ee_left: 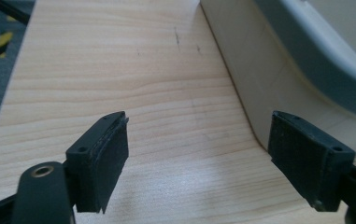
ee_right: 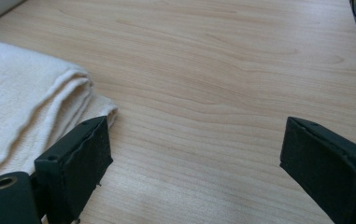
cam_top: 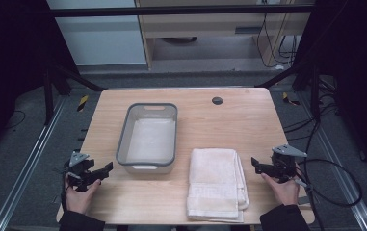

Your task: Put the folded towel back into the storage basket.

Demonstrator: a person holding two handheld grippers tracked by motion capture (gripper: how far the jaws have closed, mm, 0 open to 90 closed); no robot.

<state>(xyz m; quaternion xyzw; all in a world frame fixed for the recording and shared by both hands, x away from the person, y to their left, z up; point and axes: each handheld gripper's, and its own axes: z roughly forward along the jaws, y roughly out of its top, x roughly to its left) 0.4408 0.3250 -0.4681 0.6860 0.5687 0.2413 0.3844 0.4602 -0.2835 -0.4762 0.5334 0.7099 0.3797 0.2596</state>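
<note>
Two claws wait at a table with a tub and a towel.
The left gripper (cam_top: 105,169) sits at 8 o'clock on the wooden table (cam_top: 248,120), jaws wide apart, holding nothing. Just beside it is the grey tub (cam_top: 148,137), its long side pointing from 6 to 12 o'clock. The folded towel (cam_top: 216,183) at 6 o'clock runs the same way. The right gripper (cam_top: 255,164) at 4 o'clock is wide apart too.
</note>
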